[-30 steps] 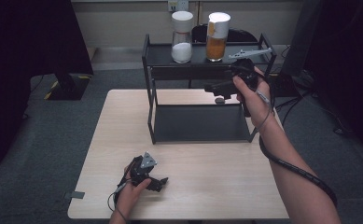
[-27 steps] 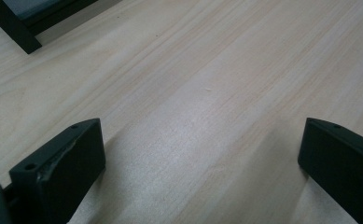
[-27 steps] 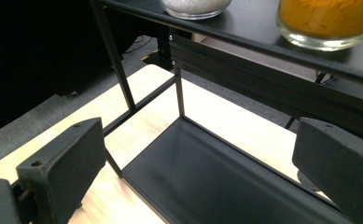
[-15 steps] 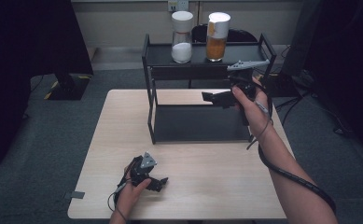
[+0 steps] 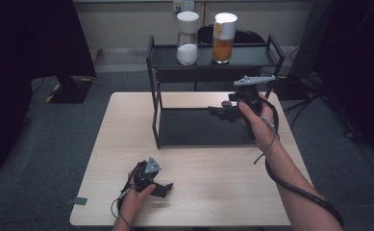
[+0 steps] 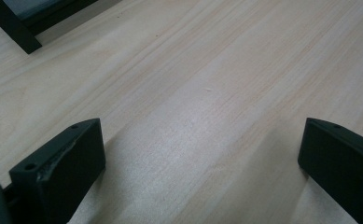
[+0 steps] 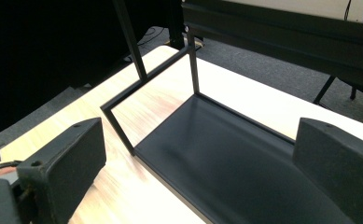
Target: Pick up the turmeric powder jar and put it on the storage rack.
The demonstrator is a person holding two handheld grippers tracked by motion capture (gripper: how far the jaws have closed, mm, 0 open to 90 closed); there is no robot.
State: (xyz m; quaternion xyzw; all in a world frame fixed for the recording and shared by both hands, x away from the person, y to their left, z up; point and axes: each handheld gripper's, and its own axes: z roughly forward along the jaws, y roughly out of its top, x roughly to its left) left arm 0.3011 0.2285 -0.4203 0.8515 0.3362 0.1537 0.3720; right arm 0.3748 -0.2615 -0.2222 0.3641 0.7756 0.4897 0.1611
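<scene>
On the pale wooden table [image 5: 208, 192], near its front edge at the left, the left gripper [image 5: 161, 188] rests low on the wood in the person's left hand [image 5: 135, 199]. In the left gripper view its jaws stand wide apart with only bare, fine-grained board between them.

Behind the middle of the table stands a black metal rack [image 5: 204, 126] of thin square bars, with a flat, matt bottom shelf and a top shelf with a low rail. On the top shelf stand two clear jars with white lids, close side by side: the left jar [image 5: 187, 38] is partly full of white grains, and the right jar [image 5: 224, 37] holds something orange-brown.

To the right, the right gripper [image 5: 219, 112] is held above the bottom shelf's right part by the right hand [image 5: 257, 120], pointing left. Its jaws are spread wide and hold nothing.

Grey carpet [image 5: 59, 139] lies around the table, with dark shapes at both sides.
</scene>
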